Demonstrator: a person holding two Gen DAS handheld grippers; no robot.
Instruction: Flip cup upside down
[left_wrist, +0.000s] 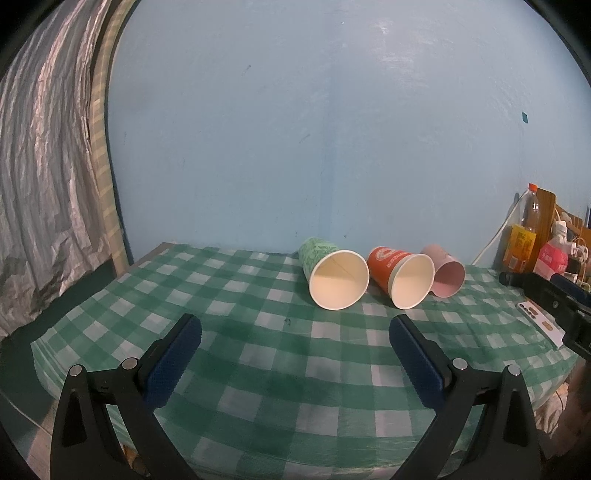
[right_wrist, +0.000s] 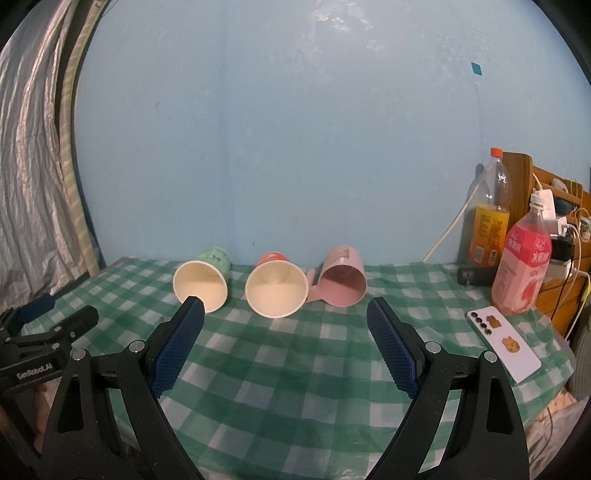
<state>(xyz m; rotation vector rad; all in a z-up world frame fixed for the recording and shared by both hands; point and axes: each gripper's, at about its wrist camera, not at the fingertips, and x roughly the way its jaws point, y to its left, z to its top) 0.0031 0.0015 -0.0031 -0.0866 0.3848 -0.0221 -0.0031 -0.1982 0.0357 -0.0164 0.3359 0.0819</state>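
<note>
Three cups lie on their sides in a row near the wall, mouths toward me: a green paper cup (left_wrist: 334, 275) (right_wrist: 202, 280), a red paper cup (left_wrist: 402, 275) (right_wrist: 276, 286) and a pink plastic mug (left_wrist: 445, 275) (right_wrist: 342, 278). My left gripper (left_wrist: 295, 326) is open and empty, short of the cups. My right gripper (right_wrist: 285, 310) is open and empty, with the red cup just beyond the gap between its fingers. The left gripper's body (right_wrist: 44, 339) shows at the left edge of the right wrist view; the right one's body (left_wrist: 554, 299) shows at the right edge of the left wrist view.
The table has a green checked cloth (right_wrist: 295, 369). At the right stand an orange drink bottle (right_wrist: 489, 218), a pink drink bottle (right_wrist: 524, 266), a white phone (right_wrist: 504, 343) lying flat, a black object (right_wrist: 476, 275) and a wooden shelf with chargers (right_wrist: 554, 206). A blue wall rises behind.
</note>
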